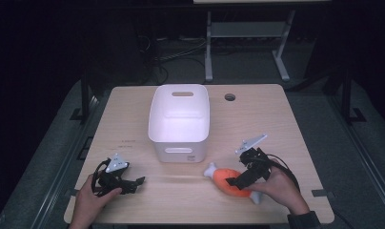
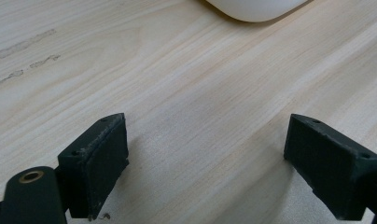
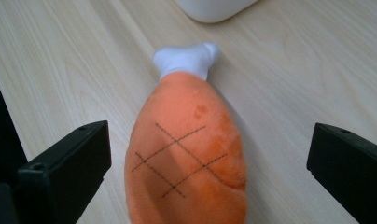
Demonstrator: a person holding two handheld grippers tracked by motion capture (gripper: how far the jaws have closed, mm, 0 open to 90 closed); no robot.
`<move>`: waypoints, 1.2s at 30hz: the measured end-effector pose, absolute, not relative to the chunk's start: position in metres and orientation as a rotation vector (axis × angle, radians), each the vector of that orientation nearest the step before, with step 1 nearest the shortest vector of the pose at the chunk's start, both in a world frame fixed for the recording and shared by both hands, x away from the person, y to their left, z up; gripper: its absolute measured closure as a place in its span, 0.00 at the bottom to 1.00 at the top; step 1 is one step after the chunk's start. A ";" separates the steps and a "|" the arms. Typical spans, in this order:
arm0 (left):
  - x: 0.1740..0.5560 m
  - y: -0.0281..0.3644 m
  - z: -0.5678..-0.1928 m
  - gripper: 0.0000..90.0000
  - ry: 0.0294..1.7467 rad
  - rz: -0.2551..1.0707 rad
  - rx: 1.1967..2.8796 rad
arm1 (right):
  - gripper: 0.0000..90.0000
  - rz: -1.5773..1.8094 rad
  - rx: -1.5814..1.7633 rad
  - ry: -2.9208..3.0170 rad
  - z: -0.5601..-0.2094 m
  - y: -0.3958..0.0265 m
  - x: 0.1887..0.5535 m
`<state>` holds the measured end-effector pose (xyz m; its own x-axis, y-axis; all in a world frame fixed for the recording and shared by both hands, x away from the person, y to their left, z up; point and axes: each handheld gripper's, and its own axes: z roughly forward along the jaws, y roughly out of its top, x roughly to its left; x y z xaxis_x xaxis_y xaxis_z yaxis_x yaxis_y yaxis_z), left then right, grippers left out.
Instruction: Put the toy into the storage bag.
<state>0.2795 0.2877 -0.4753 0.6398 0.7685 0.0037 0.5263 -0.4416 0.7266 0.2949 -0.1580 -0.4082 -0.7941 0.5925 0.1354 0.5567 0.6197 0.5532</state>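
An orange plush drumstick (image 1: 228, 180) with a white bone end lies on the wooden table (image 1: 133, 114), in front of the white bin (image 1: 180, 119). My right gripper (image 1: 242, 180) sits over it, open, one jaw on each side of the plush drumstick (image 3: 189, 154), whose white end points toward the bin. My left gripper (image 1: 133, 183) rests near the table's front left, open, with bare wood between its jaws (image 2: 205, 163).
The white bin's rounded corner (image 2: 256, 9) shows at the top of the left gripper view, and the bin corner (image 3: 214, 8) also tops the right gripper view. A round cable hole (image 1: 230, 97) sits at the table's back right. Desk legs and cables stand behind the table.
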 end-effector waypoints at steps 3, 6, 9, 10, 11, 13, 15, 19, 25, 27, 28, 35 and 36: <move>0.280 0.288 -0.475 0.14 1.001 0.437 2.152 | 0.00 0.903 0.977 2.778 -0.412 -0.157 0.292; 0.280 0.288 -0.475 0.14 1.000 0.437 2.155 | 0.00 0.880 0.965 2.781 -0.417 -0.156 0.288; 0.280 0.288 -0.475 0.14 0.999 0.438 2.157 | 0.00 0.851 0.941 2.791 -0.424 -0.154 0.285; 0.280 0.288 -0.475 0.14 0.999 0.438 2.157 | 0.00 0.840 0.939 2.795 -0.426 -0.154 0.285; 0.280 0.288 -0.475 0.14 0.999 0.438 2.157 | 0.00 0.836 0.933 2.801 -0.427 -0.153 0.285; 0.280 0.288 -0.475 0.14 0.999 0.440 2.158 | 0.00 0.832 0.930 2.805 -0.430 -0.151 0.284; 0.280 0.288 -0.475 0.14 0.999 0.438 2.157 | 0.00 0.820 0.920 2.814 -0.432 -0.149 0.284; 0.280 0.288 -0.475 0.14 1.001 0.438 2.153 | 0.00 0.800 0.910 2.821 -0.436 -0.146 0.284; 0.280 0.288 -0.475 0.14 1.002 0.437 2.152 | 0.00 0.744 0.884 2.847 -0.447 -0.138 0.285; 0.280 0.288 -0.475 0.14 1.002 0.437 2.152 | 0.00 0.724 0.870 2.848 -0.450 -0.137 0.285; 0.280 0.288 -0.475 0.14 1.002 0.438 2.152 | 0.00 0.711 0.869 2.848 -0.451 -0.136 0.284; 0.280 0.288 -0.475 0.14 1.002 0.437 2.152 | 0.05 0.725 0.858 2.851 -0.451 -0.136 0.285; 0.280 0.288 -0.475 0.14 1.002 0.438 2.152 | 0.07 0.731 0.855 2.849 -0.451 -0.136 0.285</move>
